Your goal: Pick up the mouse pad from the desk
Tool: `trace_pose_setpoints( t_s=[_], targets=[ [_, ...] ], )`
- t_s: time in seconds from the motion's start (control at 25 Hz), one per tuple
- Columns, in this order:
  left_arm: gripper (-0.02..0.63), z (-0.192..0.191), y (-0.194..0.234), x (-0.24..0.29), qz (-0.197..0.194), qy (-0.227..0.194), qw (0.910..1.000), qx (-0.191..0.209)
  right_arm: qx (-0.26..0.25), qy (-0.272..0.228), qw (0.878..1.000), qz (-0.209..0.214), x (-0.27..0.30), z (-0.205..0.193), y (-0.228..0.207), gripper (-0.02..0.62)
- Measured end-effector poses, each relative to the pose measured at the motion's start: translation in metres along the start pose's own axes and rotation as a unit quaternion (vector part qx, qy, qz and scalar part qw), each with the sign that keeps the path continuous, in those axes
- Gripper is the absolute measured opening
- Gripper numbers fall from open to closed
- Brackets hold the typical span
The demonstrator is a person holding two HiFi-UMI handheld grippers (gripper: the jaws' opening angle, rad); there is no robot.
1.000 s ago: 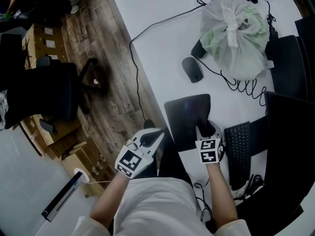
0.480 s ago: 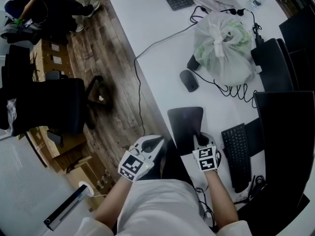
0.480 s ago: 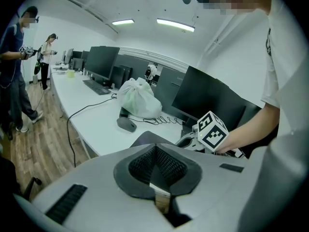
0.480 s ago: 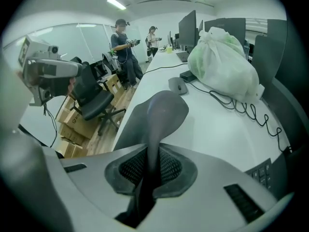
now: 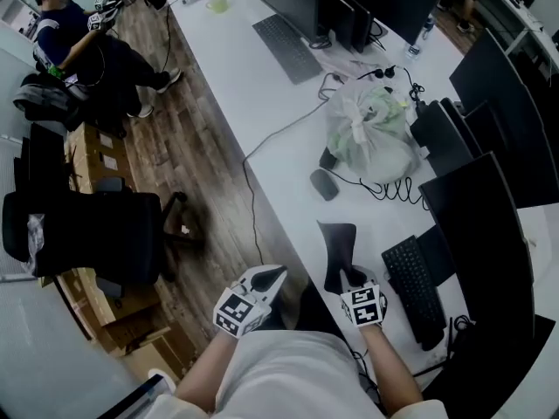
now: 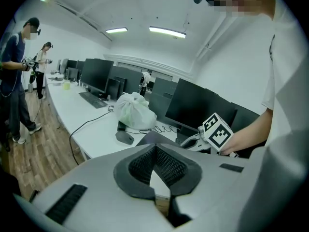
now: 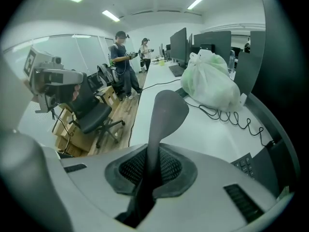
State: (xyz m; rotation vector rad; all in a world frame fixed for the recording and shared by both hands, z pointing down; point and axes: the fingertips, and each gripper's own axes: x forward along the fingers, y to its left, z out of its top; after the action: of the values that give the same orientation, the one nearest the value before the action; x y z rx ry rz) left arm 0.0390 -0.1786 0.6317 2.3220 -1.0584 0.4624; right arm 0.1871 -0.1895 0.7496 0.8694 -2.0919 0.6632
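Pinching mouse pad (image 5: 338,250) edge, right tongs (image 5: 348,278) above desk (image 5: 262,90).

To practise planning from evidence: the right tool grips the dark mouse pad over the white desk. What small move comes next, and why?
Probably raise the right tool slightly higher without loosening it: the dark mouse pad is pinched by one edge between its shut jaws, over the white desk and beside the black keyboard.

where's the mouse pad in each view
Head view: lower centre, mouse pad raised edge-up in the right gripper.
Left gripper view: centre, just beyond the jaw tips.
Right gripper view: centre, clamped between the jaws.
Shared landmark: white plastic bag.
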Motion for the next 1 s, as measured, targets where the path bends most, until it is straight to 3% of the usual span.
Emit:
trace_pose_setpoints(
  t_s=[0.2, 0.48, 1.0],
  targets=[
    [0.017, 0.016, 0.008, -0.016, -0.035, -0.003, 0.999, 0.029, 0.03, -0.026, 0.998, -0.042, -0.02, 0.021, 0.004, 0.046],
    [0.017, 0.023, 0.013, -0.048, -0.097, -0.006, 0.9944, 0.041, 0.088, -0.061, 0.988, -0.111, -0.058, 0.031, 0.022, 0.046],
    [0.017, 0.009, 0.01, -0.106, -0.185, 0.001, 0.9757, 0.117, 0.171, -0.174, 0.945, -0.22, -0.156, 0.043, 0.088, 0.046]
  ],
)
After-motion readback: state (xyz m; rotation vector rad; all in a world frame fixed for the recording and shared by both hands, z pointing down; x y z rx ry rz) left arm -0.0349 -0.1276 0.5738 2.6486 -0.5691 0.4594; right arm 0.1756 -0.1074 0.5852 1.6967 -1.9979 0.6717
